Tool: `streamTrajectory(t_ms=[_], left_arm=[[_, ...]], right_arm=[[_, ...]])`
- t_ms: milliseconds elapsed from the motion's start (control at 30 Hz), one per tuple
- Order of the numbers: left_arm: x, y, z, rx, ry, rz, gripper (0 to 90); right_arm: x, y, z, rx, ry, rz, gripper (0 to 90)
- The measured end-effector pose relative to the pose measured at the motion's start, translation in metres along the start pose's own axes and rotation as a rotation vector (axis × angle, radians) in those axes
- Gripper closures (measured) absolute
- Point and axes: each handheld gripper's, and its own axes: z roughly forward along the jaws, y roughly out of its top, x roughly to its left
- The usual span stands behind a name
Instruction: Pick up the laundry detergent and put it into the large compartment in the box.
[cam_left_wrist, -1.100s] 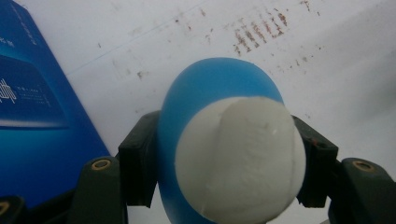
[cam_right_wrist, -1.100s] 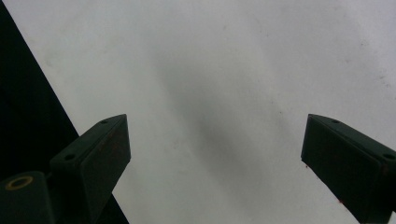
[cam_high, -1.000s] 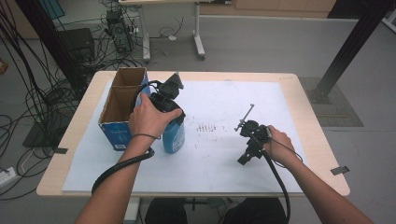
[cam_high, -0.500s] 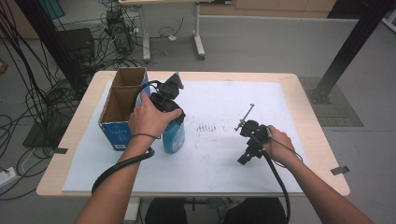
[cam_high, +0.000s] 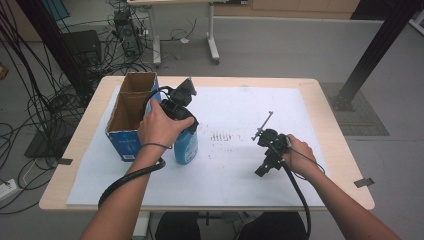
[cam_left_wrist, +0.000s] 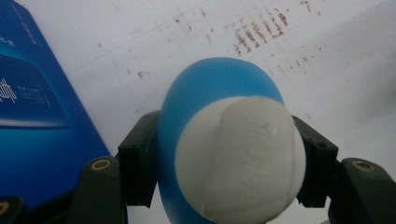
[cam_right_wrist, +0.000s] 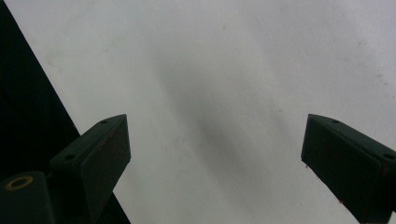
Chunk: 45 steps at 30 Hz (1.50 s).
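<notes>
Left gripper view: left gripper (cam_left_wrist: 229, 158) clamps blue bottle (cam_left_wrist: 210, 93) from both sides below its white cap (cam_left_wrist: 240, 158), likely steadying it upright; cardboard box (cam_high: 131, 112) just beside. Right gripper (cam_right_wrist: 215, 158) spread wide, nothing between jaws, white sheet (cam_right_wrist: 233, 70) beneath, probably idle.

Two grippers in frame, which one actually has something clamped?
The left gripper: its jaws press both sides of the blue bottle with the white cap, beside the cardboard box. The right gripper is open over bare white paper.
</notes>
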Motion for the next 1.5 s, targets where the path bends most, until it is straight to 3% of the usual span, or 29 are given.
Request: streamTrajectory(t_ms=[800, 1500], left_arm=[[-0.0001, -0.0007, 0.0002, -0.003, 0.000, -0.002, 37.5], [-0.0003, -0.0029, -0.0005, -0.012, 0.000, 0.025, 37.7]], right_arm=[[-0.0002, 0.0007, -0.0018, 0.003, -0.008, -0.001, 8.1], [-0.0046, 0.0044, -0.0008, -0.004, 0.007, -0.006, 8.1]])
